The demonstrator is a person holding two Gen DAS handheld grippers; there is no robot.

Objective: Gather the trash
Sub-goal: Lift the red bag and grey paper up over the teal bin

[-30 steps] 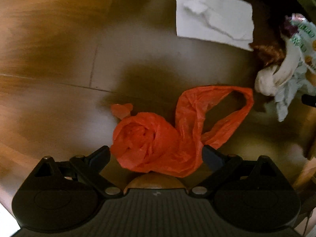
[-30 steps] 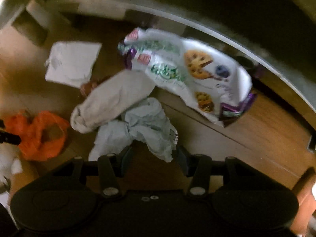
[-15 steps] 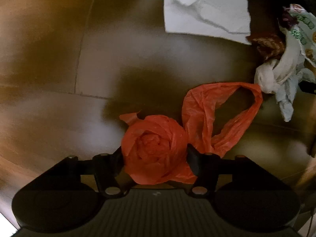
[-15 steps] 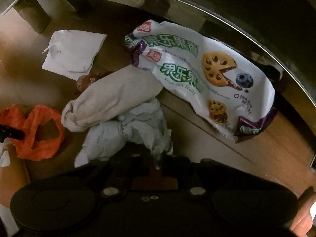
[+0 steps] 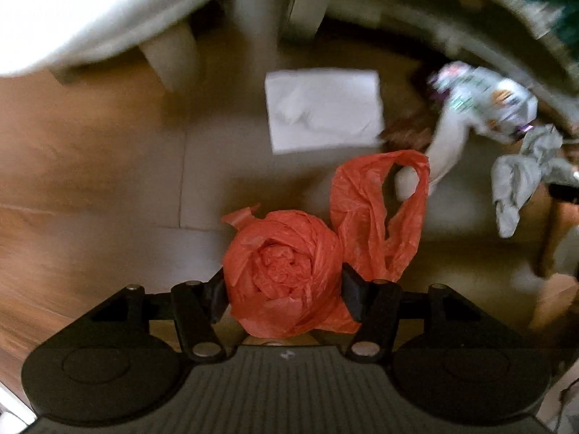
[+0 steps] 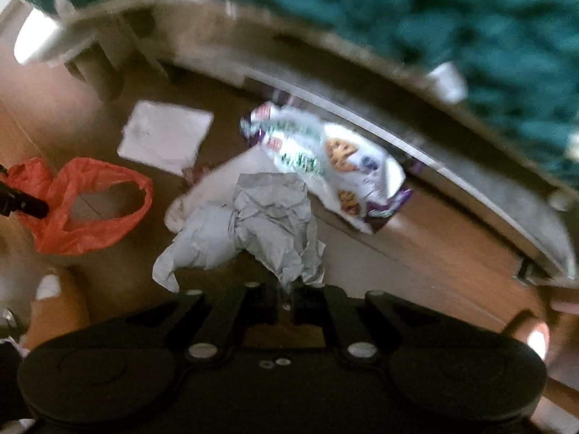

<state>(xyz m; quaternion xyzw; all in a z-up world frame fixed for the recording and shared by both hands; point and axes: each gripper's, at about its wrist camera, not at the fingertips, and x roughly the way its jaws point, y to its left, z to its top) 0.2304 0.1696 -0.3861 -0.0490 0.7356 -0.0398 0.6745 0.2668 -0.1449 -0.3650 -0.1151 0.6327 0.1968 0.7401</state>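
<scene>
I see a wooden floor (image 6: 416,238) with two pieces of trash gripped and three left lying near the bed edge: one snack bag (image 6: 325,159), one white sheet (image 6: 164,141), one beige bundle (image 5: 448,137). My left gripper (image 5: 282,284) clamps one orange plastic bag (image 5: 286,271); my right gripper (image 6: 286,296) pinches one crumpled grey paper (image 6: 260,231).

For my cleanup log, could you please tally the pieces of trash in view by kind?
Plastic bags: 1, orange bag
Paper: 2, flat white sheet, crumpled grey paper
Snack wrappers: 1, cookie packet
Cloth-like white roll: 1
Total: 5
</scene>
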